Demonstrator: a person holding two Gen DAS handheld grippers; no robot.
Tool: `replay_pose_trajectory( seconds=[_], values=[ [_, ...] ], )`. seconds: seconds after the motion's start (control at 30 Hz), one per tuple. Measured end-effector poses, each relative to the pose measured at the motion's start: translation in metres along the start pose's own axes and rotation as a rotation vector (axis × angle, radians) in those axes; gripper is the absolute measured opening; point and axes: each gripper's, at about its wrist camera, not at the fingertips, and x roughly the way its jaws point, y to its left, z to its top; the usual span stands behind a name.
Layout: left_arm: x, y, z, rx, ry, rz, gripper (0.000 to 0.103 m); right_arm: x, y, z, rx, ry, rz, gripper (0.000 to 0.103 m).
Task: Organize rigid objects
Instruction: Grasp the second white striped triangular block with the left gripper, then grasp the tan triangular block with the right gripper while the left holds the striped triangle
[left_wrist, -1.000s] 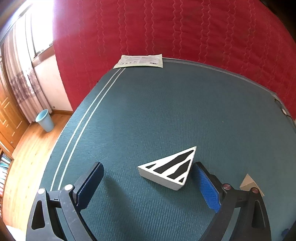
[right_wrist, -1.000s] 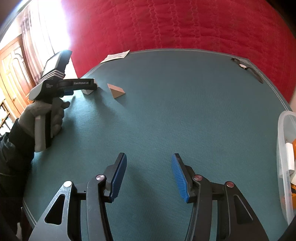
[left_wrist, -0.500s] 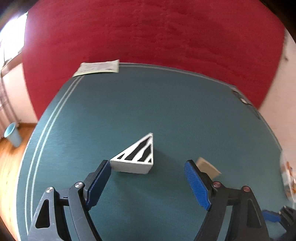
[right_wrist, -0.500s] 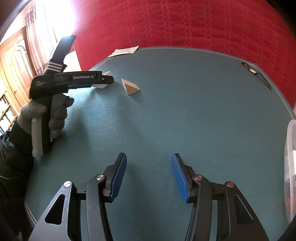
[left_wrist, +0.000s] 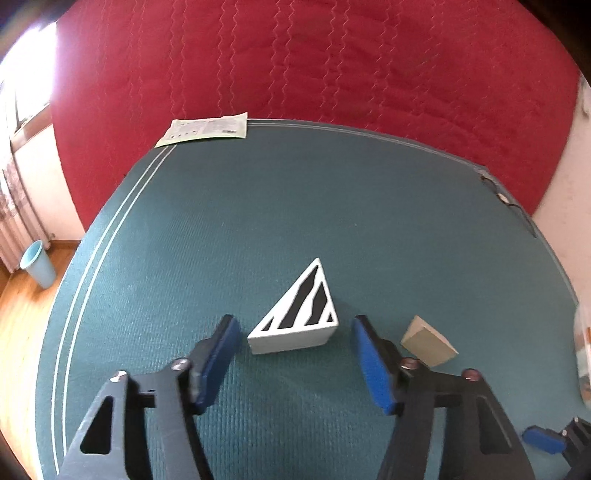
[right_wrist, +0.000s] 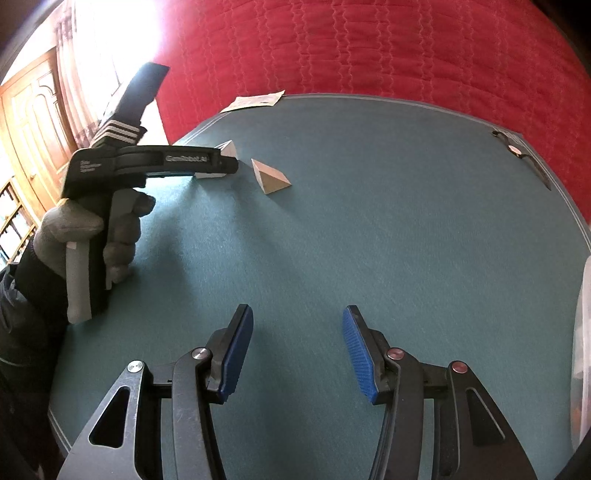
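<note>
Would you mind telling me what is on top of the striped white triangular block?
Nothing rests on the striped white triangular block; its black-striped top face is bare, between the open left tongs. It lies on the green mat; its underside is hidden.

On the table: striped wedge at middle; plain wedge just right of it, apart; paper sheet far behind it, at the table's back edge.

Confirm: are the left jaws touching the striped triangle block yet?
Apart. In the left wrist view the left gripper is open, and green mat shows between each blue pad and the striped triangle block.
</note>
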Motion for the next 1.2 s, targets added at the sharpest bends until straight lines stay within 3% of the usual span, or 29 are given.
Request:
replay_pose_trajectory(
  seconds=[0.13, 0.5, 0.73, 1.2],
  values=[
    [-0.001, -0.002, -0.001, 0.005, -0.009, 0.005, 0.043, 0.008, 0.000, 0.011, 0.012, 0.009, 0.018, 0.052],
    [-0.007, -0.001, -0.007, -0.014, -0.036, 0.012, 0.043, 0.041, 0.001, 0.054, 0.043, 0.015, 0.048, 0.052],
    [-0.011, 0.002, -0.010, -0.041, -0.030, 0.049, 0.043, 0.059, 0.015, 0.074, 0.029, 0.026, 0.119, 0.050],
    [-0.013, 0.012, -0.014, -0.088, -0.017, 0.128, 0.043, 0.089, 0.032, 0.103, -0.021, 0.001, 0.106, 0.049]
  ],
)
